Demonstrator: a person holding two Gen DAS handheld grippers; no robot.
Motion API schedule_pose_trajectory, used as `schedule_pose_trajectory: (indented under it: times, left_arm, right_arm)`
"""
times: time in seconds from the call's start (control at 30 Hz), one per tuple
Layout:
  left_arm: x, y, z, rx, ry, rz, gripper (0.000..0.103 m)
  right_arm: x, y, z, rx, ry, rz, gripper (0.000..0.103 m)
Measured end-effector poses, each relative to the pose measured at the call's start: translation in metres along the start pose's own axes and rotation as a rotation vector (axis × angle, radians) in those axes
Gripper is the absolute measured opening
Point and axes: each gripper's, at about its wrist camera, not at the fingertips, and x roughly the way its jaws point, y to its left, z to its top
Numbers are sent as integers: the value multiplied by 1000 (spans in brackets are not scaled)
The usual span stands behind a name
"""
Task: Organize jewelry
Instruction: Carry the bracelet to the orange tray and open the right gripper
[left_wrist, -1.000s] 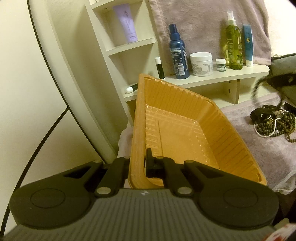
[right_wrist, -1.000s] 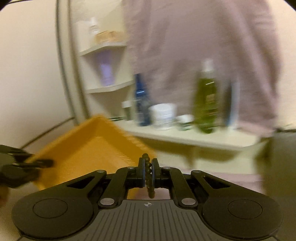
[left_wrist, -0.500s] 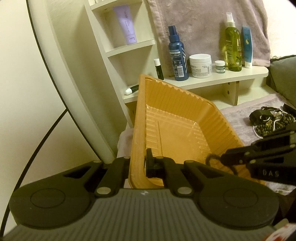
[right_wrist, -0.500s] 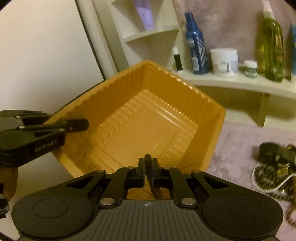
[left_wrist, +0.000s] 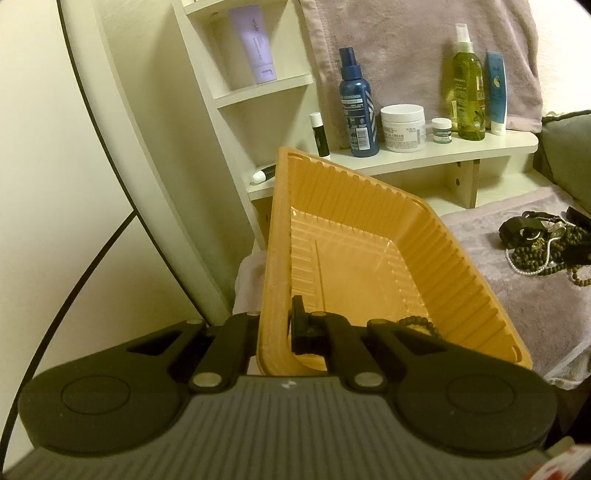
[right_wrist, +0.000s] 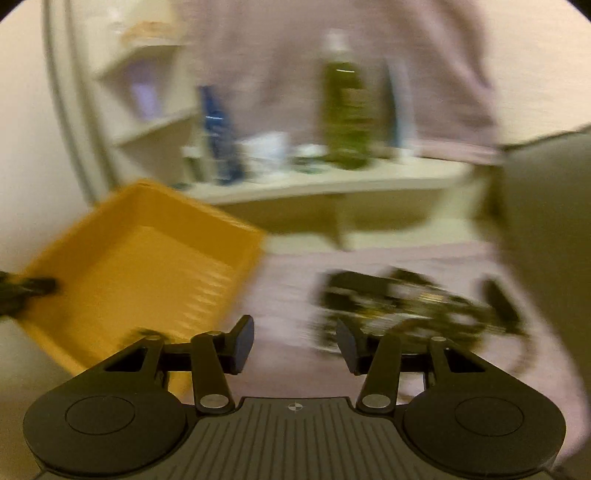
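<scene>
My left gripper (left_wrist: 275, 332) is shut on the near rim of an orange plastic tray (left_wrist: 351, 236), which it holds tilted off the surface. A dark beaded bracelet (left_wrist: 419, 325) lies in the tray's near corner, partly hidden by the gripper's finger. A tangled pile of jewelry (left_wrist: 546, 243), dark beads and a white pearl strand, sits on the mauve towel (left_wrist: 491, 236) to the right. In the blurred right wrist view my right gripper (right_wrist: 295, 345) hangs over the towel between the tray (right_wrist: 140, 258) and the pile (right_wrist: 417, 306); its jaws are opening with nothing between them.
A white shelf (left_wrist: 443, 155) behind holds a blue spray bottle (left_wrist: 358, 107), a white cream jar (left_wrist: 402, 127), a small jar, a green bottle (left_wrist: 467, 88) and a blue tube. A lilac tube (left_wrist: 255, 40) stands on a higher shelf. A grey cushion (left_wrist: 569, 155) is at right.
The right gripper, shut on the beaded bracelet, came down over the tray, let the bracelet go there, and swung right toward the pile with jaws apart. The left gripper and tray stayed put.
</scene>
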Motion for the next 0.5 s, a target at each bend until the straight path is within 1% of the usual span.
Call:
schedule_pose_trajectory:
  times: [0.07, 0.13, 0.2, 0.4, 0.5]
  left_arm:
    - [0, 0, 0, -1, 1, 0, 3]
    - [0, 0, 0, -2, 4, 1, 3]
    - [0, -1, -1, -2, 6, 2, 3]
    - [0, -2, 0, 0, 7, 6, 3]
    - [0, -1, 0, -1, 8, 6, 3]
  right_arm:
    - [2, -19, -7, 23, 25, -39, 50]
    - [2, -30, -13, 24, 46, -60, 47]
    - [6, -36, -17, 21, 66, -67, 35]
    - [24, -34, -23, -16, 107, -75, 31]
    - [32, -31, -24, -22, 104, -85, 30]
